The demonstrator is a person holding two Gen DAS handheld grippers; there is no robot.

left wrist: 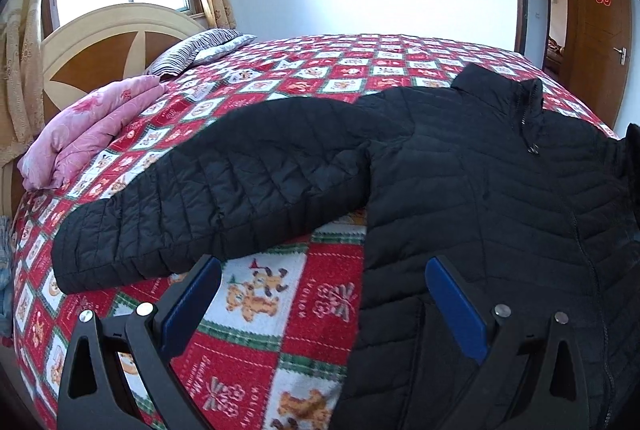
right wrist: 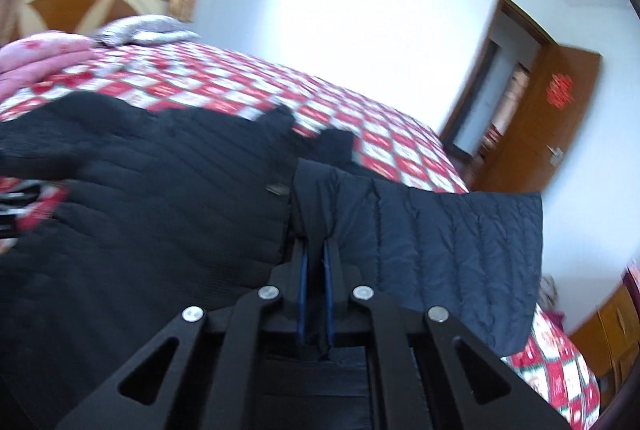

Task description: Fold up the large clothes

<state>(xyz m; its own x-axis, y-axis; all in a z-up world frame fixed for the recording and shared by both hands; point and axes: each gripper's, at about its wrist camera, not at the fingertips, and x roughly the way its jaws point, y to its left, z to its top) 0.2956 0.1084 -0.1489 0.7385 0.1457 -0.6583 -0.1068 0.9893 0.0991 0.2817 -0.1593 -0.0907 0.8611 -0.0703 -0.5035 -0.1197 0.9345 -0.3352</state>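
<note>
A black quilted jacket (left wrist: 460,170) lies on the bed, front up, collar toward the far side and one sleeve (left wrist: 208,198) stretched out to the left. My left gripper (left wrist: 320,282) is open and empty, low over the bedspread between that sleeve and the jacket body. In the right wrist view, my right gripper (right wrist: 315,250) is shut on a fold of the jacket (right wrist: 160,210) and holds its other sleeve (right wrist: 440,238) lifted above the bed. That view is blurred.
The bed has a red and white checked bedspread (left wrist: 256,310) with bear prints. A folded pink quilt (left wrist: 88,134) and a striped pillow (left wrist: 196,50) lie by the wooden headboard (left wrist: 100,42). An open wooden door (left wrist: 596,30) stands at the right.
</note>
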